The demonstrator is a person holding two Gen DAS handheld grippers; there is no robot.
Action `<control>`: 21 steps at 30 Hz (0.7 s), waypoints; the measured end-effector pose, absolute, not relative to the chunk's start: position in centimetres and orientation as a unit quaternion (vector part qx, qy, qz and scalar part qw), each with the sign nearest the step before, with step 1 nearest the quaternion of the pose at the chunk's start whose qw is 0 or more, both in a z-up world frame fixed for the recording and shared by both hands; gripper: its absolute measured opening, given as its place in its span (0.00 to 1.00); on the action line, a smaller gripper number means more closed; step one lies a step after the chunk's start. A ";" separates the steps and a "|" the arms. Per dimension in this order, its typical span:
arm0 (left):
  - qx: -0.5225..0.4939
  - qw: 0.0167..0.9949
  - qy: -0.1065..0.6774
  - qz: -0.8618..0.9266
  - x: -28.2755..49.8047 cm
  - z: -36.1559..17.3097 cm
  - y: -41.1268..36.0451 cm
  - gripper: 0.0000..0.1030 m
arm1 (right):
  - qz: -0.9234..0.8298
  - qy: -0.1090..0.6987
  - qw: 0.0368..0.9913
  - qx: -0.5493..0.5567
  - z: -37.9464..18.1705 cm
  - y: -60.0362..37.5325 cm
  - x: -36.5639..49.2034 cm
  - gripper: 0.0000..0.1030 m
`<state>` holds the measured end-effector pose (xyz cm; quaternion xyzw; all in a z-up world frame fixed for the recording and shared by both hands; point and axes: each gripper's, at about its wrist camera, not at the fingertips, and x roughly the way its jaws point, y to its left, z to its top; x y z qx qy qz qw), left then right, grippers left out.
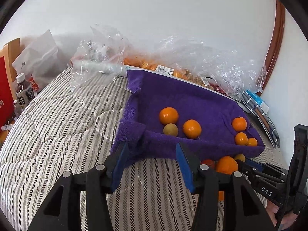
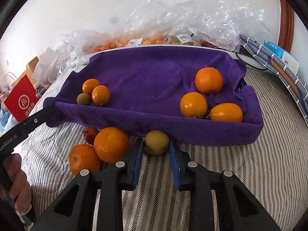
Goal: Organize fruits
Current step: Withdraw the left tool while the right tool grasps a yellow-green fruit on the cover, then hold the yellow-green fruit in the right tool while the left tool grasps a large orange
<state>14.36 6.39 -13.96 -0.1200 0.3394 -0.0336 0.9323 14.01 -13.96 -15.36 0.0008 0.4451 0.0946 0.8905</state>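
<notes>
1. Step in hand, as judged: right gripper (image 2: pixel 156 150) picking the small yellow-green fruit (image 2: pixel 156 142) off the striped bedding (image 2: pixel 221 159) for transfer into the purple towel-lined tray (image 2: pixel 192 132).
2. Right jaws: narrowed onto that fruit, one blue pad on each flank, fruit seated at the very tips. Reads as pinched, though the contact is shallow.
3. To do it well: lift straight up before any travel; tray's front wall sits just beyond the tips, so clear the rim first, then forward and down.
4. Keep squeeze light. Round, smooth skin plus a tip-only hold means likely to squirt out if over-pressed or twisted.
5. Just left of the right jaws: two oranges (image 2: pixel 111 144), one touching the left finger's outer side, and a small red fruit (image 2: pixel 90 134) behind them. Avoid nudging on the way up.
6. Drop target: bare towel mid-tray, between the cluster beyond-left of the jaws and the three orange fruits beyond-right.
7. Left gripper (image 1: pixel 152 165): jaws partly spread, nothing between them, only striped bedding below; towel edge touching or just beside the left pad, cannot tell which. Holding nothing.
</notes>
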 end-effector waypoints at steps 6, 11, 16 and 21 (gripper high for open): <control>-0.113 0.937 0.330 -0.036 14.0 -13.7 6.0 0.48 | 0.075 0.426 0.901 0.028 -14.7 -15.3 13.1 0.26; -0.117 0.937 0.327 -0.037 13.9 -13.6 6.2 0.48 | 0.051 0.413 0.909 0.022 -14.1 -16.7 11.3 0.26; -0.122 0.934 0.332 -0.049 13.9 -13.7 6.1 0.48 | 0.023 0.415 0.909 0.024 -14.0 -18.3 10.3 0.26; -0.098 0.934 0.334 -0.083 13.4 -13.6 4.8 0.48 | 0.000 0.419 0.907 0.038 -14.2 -19.9 10.1 0.26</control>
